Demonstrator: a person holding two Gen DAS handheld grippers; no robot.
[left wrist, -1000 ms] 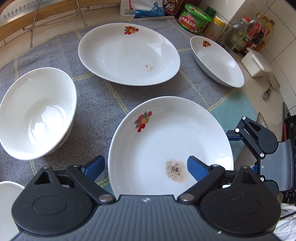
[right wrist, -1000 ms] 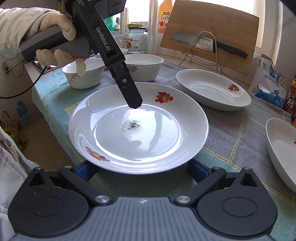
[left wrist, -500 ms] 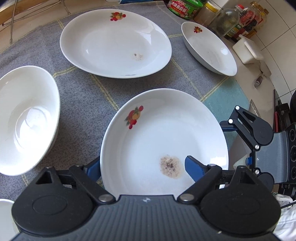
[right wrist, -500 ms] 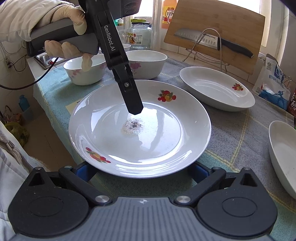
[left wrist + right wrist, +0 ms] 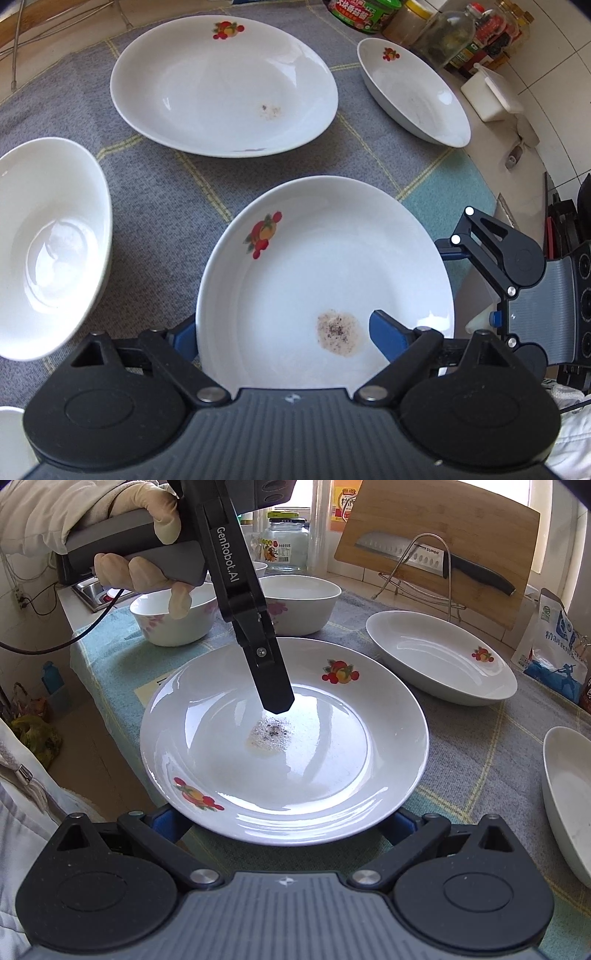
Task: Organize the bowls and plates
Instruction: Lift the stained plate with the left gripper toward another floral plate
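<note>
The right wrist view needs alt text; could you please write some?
A white plate with a dark stain sits between the right tool's open fingers, the left tool's finger over its centre. Two bowls and a cutting board stand behind.

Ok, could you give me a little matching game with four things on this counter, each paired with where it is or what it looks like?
Things:
1. knife
2. nearest plate
3. bag
4. small bowl

Descriptions:
A. pink flowers on its side
B. blue and white
C. resting against the wooden board
D. speckled stain in its middle

Pairs: 1-C, 2-D, 3-B, 4-A
</note>
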